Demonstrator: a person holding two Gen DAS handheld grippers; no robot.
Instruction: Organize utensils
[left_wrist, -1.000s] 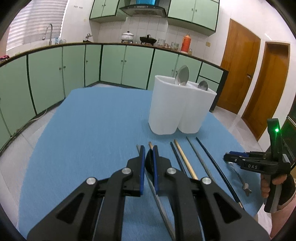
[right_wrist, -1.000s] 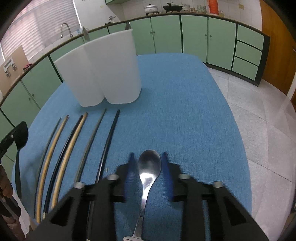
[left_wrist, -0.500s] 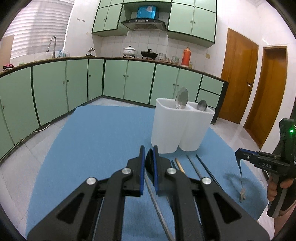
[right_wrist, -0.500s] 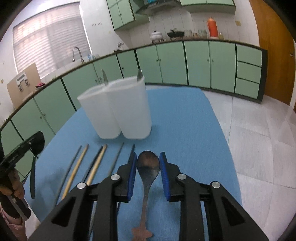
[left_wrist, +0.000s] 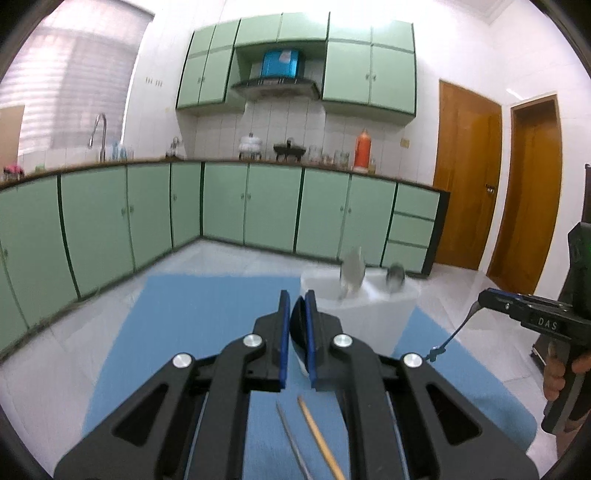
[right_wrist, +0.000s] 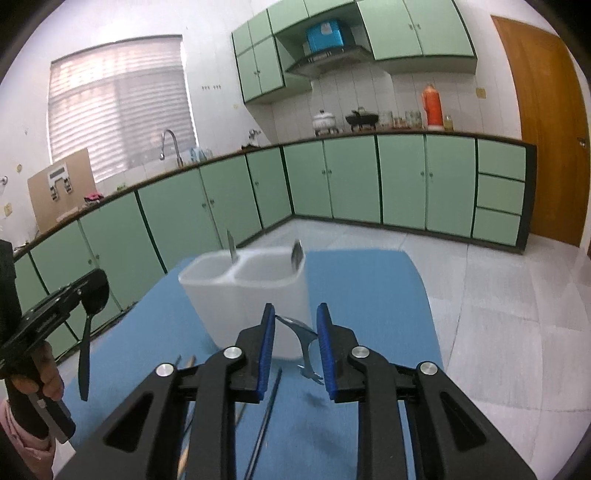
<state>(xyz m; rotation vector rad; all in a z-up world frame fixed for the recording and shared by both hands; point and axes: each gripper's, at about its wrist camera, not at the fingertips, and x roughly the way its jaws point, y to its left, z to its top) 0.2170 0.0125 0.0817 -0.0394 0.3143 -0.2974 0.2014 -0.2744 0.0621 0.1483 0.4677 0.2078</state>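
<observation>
While both grippers hang above the blue mat (left_wrist: 192, 332), each one carries a spoon clear of the table. Nearest in the left wrist view, the left gripper (left_wrist: 296, 332) has its blue pads pressed onto the bowl of a black spoon (right_wrist: 88, 325), whose handle hangs down below the jaws, as the right wrist view shows from the side. Under it, on the mat, lie a grey chopstick (left_wrist: 293, 441) and a tan chopstick (left_wrist: 319, 437) side by side. The right gripper (right_wrist: 295, 339) is clamped on a metal spoon (right_wrist: 304, 341), gripped at the bowl between the blue pads, its handle angled downward toward the mat; a dark chopstick (right_wrist: 264, 424) lies on the mat below. Just beyond both grippers stands the white two-compartment holder (right_wrist: 255, 295), upright on the mat, with one metal utensil sticking up out of each compartment. Farther off run the green cabinets (right_wrist: 354, 177) and the counter, and at the far right the wooden doors (left_wrist: 469, 173).
</observation>
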